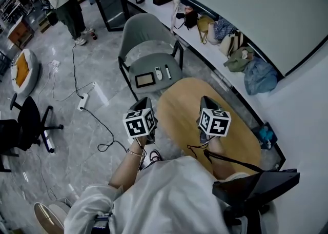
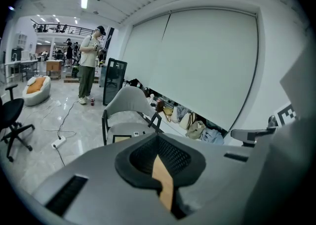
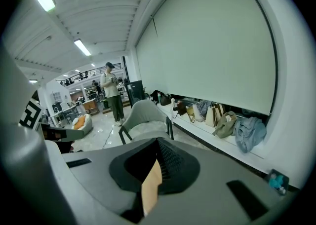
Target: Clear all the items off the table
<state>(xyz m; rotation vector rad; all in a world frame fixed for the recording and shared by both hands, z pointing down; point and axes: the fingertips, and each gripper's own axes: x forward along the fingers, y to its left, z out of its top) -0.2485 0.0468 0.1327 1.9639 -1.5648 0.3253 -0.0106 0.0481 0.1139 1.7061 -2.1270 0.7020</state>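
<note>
Left gripper and right gripper jaws pressed together, pinching nothing, right over wooden table, chair beyond holds tablet

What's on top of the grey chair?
On the grey chair seat lie a dark-framed tablet and two small remotes. What lies under the seat is covered.
</note>
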